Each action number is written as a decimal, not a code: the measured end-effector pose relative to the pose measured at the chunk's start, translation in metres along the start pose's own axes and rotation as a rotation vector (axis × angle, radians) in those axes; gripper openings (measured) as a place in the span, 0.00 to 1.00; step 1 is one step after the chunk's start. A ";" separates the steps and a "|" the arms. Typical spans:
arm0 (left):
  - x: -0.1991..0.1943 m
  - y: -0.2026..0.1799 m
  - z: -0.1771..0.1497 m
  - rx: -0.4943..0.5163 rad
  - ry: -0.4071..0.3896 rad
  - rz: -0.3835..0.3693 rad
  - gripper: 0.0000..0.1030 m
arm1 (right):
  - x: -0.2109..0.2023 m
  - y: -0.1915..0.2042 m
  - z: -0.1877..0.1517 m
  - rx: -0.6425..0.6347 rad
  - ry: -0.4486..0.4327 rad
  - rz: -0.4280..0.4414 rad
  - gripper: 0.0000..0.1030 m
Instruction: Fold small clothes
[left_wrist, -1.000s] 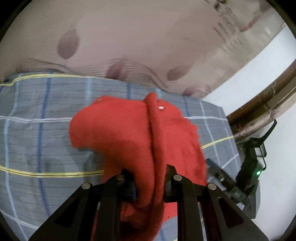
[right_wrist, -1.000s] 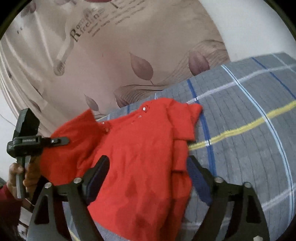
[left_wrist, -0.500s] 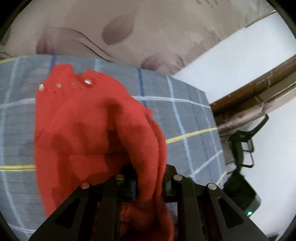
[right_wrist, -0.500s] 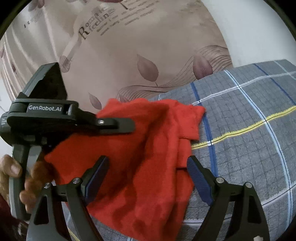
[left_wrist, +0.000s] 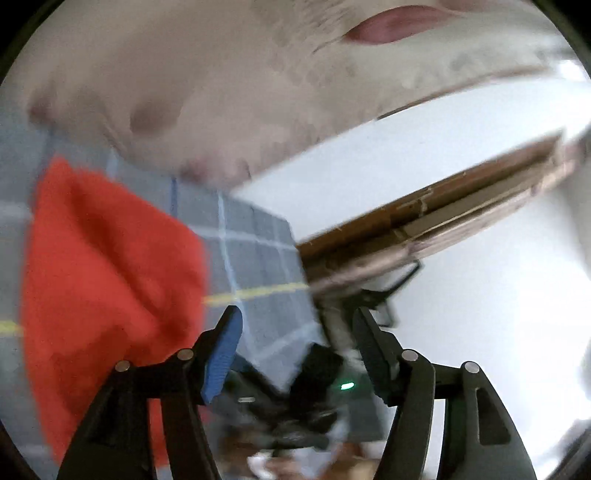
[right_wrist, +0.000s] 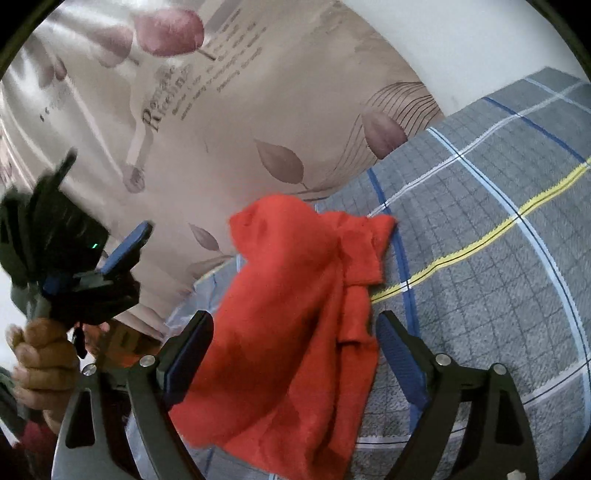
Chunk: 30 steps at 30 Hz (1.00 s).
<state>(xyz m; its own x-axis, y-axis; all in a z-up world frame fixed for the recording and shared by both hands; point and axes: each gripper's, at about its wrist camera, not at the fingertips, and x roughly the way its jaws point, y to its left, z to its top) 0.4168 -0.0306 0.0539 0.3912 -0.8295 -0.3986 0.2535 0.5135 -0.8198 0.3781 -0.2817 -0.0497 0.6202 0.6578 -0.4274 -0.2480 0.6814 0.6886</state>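
Observation:
A small red garment lies bunched and folded over on the grey plaid bed cover. My right gripper hangs over its near part, open and still opening a little; the cloth shows between the wide jaws, but the pads do not press on it. In the left wrist view the red garment is off to the left, blurred. The jaws of my left gripper are opening with no cloth between them. From the right wrist view the left gripper is held by a hand to the left of the garment.
A beige curtain with leaf prints and lettering hangs behind the bed. A brown wooden frame and a white wall lie beyond the bed's right edge. The plaid cover stretches away to the right of the garment.
My left gripper has let go of the red garment, opened, and swung right, away from it. The garment has dropped onto the cover. The right gripper has barely shifted.

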 end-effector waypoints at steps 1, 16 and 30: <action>-0.008 -0.001 -0.005 0.046 -0.019 0.036 0.67 | -0.001 -0.003 0.001 0.014 -0.002 0.010 0.86; -0.003 0.083 -0.137 0.189 -0.006 0.227 0.69 | 0.035 -0.010 0.032 0.042 0.124 -0.011 0.78; -0.013 0.089 -0.165 0.210 -0.187 0.208 0.74 | 0.083 0.044 0.106 -0.110 0.145 0.056 0.07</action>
<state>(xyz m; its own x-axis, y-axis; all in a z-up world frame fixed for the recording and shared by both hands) 0.2888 -0.0101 -0.0818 0.6039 -0.6575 -0.4505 0.3200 0.7177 -0.6184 0.4974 -0.2311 0.0071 0.4914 0.7298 -0.4752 -0.3645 0.6679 0.6489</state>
